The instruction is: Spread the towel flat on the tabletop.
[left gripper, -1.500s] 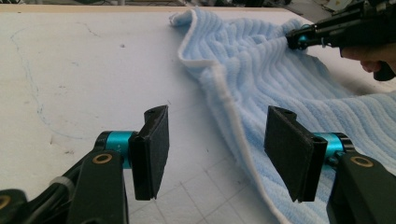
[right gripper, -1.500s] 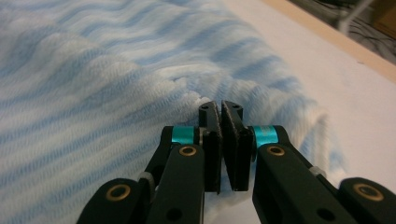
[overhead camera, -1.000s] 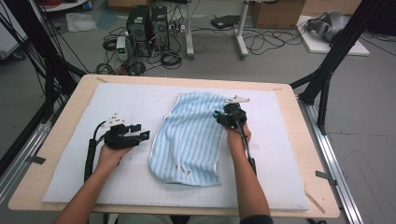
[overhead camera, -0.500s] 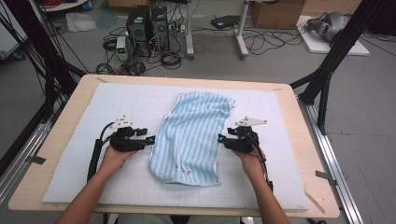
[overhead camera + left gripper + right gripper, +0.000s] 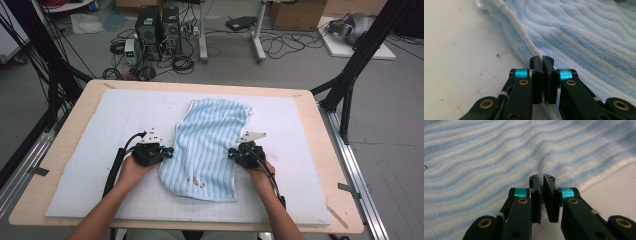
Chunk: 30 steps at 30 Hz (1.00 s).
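The towel (image 5: 207, 145) lies flat in the middle of the white mat (image 5: 90, 130), its long axis running away from the person, from the near hem by the small stain up to the rumpled far end, which leans a little to the right. The left gripper (image 5: 169, 150) sits at the towel's left long edge and the right gripper (image 5: 231, 153) at its right long edge, roughly opposite each other and somewhat nearer the near hem than the far one; each points inward across the towel, so the cloth lies between them and neither hand is clearly the closer. In the left gripper view the jaws have just been closing and now stand pressed together over the white-bound edge (image 5: 524, 42), apparently pinching it, though how much cloth is caught between the pads is hard to tell. In the right gripper view the jaws have likewise just closed at the hem (image 5: 606, 173), with a bit of striped pile seemingly nipped at the tips. With both long edges taken, the next move likely turns on that crosswise line: lifting or folding about the towel's length.
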{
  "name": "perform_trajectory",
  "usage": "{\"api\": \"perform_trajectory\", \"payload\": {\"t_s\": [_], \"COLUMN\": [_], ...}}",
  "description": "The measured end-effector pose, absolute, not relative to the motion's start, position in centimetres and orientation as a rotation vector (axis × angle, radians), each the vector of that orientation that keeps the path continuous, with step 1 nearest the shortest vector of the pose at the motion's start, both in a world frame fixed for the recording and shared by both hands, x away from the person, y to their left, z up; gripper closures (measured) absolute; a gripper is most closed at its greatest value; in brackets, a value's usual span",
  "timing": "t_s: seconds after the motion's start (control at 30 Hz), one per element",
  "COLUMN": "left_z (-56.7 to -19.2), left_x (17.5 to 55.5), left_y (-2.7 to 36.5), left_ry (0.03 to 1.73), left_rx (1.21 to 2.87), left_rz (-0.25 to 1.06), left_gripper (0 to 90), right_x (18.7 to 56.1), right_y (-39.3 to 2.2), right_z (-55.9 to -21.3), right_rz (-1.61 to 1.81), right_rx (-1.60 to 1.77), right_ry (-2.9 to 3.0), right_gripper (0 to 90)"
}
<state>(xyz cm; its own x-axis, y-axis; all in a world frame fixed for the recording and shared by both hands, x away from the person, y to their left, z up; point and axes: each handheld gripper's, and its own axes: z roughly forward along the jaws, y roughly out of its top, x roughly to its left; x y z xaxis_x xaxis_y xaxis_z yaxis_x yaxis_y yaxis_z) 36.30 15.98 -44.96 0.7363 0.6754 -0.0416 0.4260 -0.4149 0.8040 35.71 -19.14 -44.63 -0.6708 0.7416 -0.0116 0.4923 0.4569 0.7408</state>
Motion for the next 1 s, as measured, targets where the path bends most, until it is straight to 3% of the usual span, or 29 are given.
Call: {"api": "perform_trajectory", "payload": {"t_s": [0.17,0.6,0.7,0.83,0.9,0.93,0.97,1.0], "left_z": [-44.9,-44.5,-44.5,-44.5,-44.4,-44.4,-44.3,-44.3], "left_x": [37.8,40.7,41.0,41.0,41.0,41.0,41.0,41.0], "left_y": [16.9,14.6,14.2,14.4,14.5,14.4,14.3,14.3], "left_ry": [0.896,0.920,0.922,0.932,0.930,0.922,0.919,0.913], "left_rx": [1.917,1.853,1.858,1.866,1.857,1.854,1.850,1.851], "left_rz": [0.312,0.323,0.327,0.327,0.330,0.337,0.342,0.344], "left_gripper": [86.7,86.6,86.6,86.6,86.6,86.6,86.6,86.6], "right_x": [36.7,39.3,39.1,38.2,38.0,38.0,38.0,38.0], "right_y": [-20.2,-22.6,-22.7,-20.6,-19.8,-19.5,-19.3,-19.3], "right_z": [-44.7,-44.6,-44.4,-44.2,-44.5,-44.7,-44.8,-44.8], "right_rz": [1.051,0.999,1.176,1.137,1.115,1.077,1.039,1.041], "right_rx": [1.097,1.258,1.283,1.176,1.143,1.117,1.094,1.082], "right_ry": [2.290,2.079,2.128,2.250,2.298,2.311,2.326,2.327], "right_gripper": [85.3,86.4,67.9,53.7,54.4,58.8,65.1,77.0]}}
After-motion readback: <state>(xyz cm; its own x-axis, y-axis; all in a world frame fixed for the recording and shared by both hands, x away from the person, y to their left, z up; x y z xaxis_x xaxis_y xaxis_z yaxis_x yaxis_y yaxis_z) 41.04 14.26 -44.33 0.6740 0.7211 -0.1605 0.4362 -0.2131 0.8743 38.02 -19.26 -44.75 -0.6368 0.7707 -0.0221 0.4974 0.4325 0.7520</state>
